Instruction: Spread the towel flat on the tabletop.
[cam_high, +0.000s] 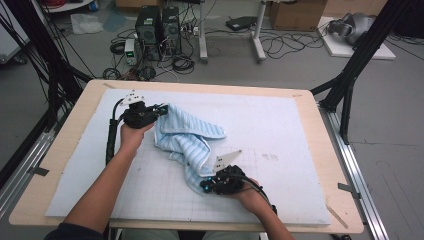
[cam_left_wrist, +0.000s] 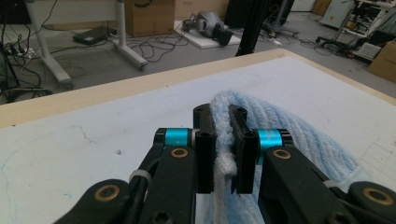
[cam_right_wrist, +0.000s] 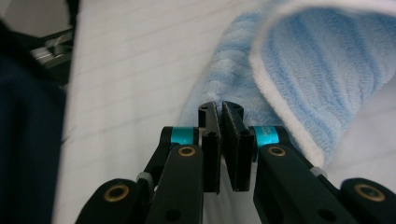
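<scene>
Fingers (cam_left_wrist: 205, 154) of the left gripper (cam_high: 159, 110) are pinching a fold of the blue striped towel (cam_high: 187, 137); in the left gripper view white edge pile is squeezed between the two pads, so the grip looks sound. It holds the towel's far left corner, at the rear left of the white mat (cam_high: 280, 130) that covers the bench (cam_high: 320, 150).

Towel position: bunched and partly folded over itself in the middle of the mat, running from the left gripper toward the person's side, where its lower end reaches the right gripper (cam_high: 206, 186).

Fingers (cam_right_wrist: 233, 149) of the right gripper are pressed nearly together. In the right gripper view the tips sit against the towel's near edge, but no cloth is clearly seen between the pads; whether they hold any fabric cannot be told.

Risks noted:
- Right grip may have caught nothing or only a few loops of pile. Any pull to spread the towel would then leave that corner behind.
- Cloth is doubled and twisted between the two holds. Drawing the hands apart could tighten the twist rather than flatten it.
- Dragging the towel could shift the mat.
</scene>
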